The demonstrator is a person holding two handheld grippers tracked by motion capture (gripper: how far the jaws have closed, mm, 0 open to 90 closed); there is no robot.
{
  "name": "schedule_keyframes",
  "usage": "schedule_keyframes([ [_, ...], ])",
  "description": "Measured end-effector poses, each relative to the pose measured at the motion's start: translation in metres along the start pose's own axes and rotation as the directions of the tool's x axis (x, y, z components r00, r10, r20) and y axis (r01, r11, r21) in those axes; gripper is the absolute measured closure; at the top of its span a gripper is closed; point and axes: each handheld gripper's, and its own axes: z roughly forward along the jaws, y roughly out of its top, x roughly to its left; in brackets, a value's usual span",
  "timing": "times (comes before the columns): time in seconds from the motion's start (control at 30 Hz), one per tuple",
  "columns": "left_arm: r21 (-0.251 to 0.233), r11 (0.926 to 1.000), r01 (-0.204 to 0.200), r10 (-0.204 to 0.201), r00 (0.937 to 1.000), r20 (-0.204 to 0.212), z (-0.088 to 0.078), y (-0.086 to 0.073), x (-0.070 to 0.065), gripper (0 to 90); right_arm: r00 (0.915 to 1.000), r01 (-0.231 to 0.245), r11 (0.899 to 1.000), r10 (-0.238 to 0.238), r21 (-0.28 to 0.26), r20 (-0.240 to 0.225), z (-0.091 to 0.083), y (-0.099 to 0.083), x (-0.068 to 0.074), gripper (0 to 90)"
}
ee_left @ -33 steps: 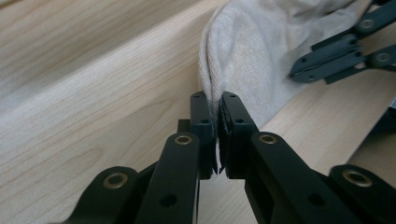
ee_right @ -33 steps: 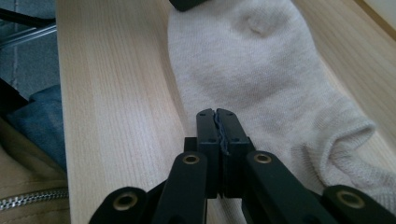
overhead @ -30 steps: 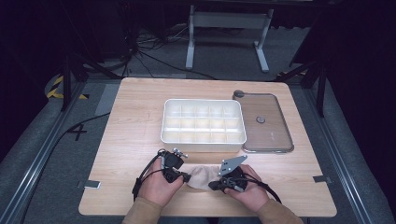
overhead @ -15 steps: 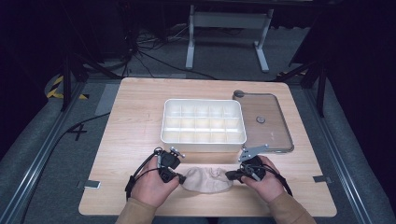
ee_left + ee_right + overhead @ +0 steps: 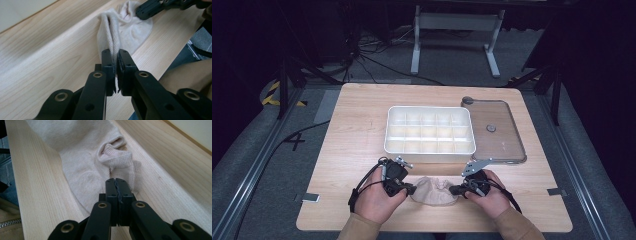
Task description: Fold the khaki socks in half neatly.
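At the lower middle of the high view a beige sock [image 5: 434,191] lies on the desk [image 5: 362,130], its ends pinched in the closed jaws of the left gripper [image 5: 411,189] and right gripper [image 5: 454,190]; the divided tray [image 5: 429,149] is unfilled, so stowing seems ahead.

A single black mark shaped like the numeral 4 [image 5: 295,142] sits on the grey floor [image 5: 272,175] to the left of the counter [image 5: 357,125]; no other readable text or labels appear.
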Motion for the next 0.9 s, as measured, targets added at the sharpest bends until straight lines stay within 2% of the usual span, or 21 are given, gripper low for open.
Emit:
schedule_keyframes([
  [0.07,-0.012,0.9998,-0.017,0.017,0.9999,-0.002,0.000,0.002,-0.002,85.0,0.9999,0.011,1.000,-0.011,-0.003,0.011,0.000,0.000,0.001,90.0],
  [0.3,-0.031,0.9983,-0.049,0.049,0.9987,0.014,0.003,0.010,-0.010,84.9,0.9999,0.012,0.999,-0.012,-0.041,0.006,0.000,-0.006,0.001,90.0],
  [0.4,-0.069,0.9937,-0.089,0.089,0.9960,-0.001,0.007,0.013,-0.015,84.5,0.9999,0.011,0.998,-0.010,-0.059,0.008,0.000,-0.008,0.001,90.0],
  [0.47,-0.082,0.9907,-0.108,0.110,0.9937,0.020,0.012,0.014,-0.016,84.8,1.0000,0.005,0.998,-0.005,-0.068,0.005,0.000,-0.010,0.001,90.0],
  [0.53,-0.085,0.9908,-0.105,0.108,0.9935,0.035,0.014,0.015,-0.018,85.2,1.0000,0.000,0.997,0.000,-0.073,0.004,0.000,-0.011,0.001,90.0],
  [0.73,-0.107,0.9847,-0.138,0.144,0.9883,0.052,0.025,0.021,-0.025,85.5,0.9998,0.006,0.996,-0.005,-0.088,0.017,0.000,-0.012,0.003,89.9],
  [0.8,-0.118,0.9840,-0.133,0.141,0.9881,0.061,0.030,0.023,-0.026,85.6,0.9999,-0.003,0.996,0.004,-0.090,0.015,0.000,-0.013,0.003,89.9],
  [0.9,-0.106,0.9856,-0.132,0.138,0.9887,0.058,0.039,0.029,-0.029,85.7,0.9999,-0.006,0.996,0.007,-0.091,0.011,0.000,-0.013,0.002,89.9],
])
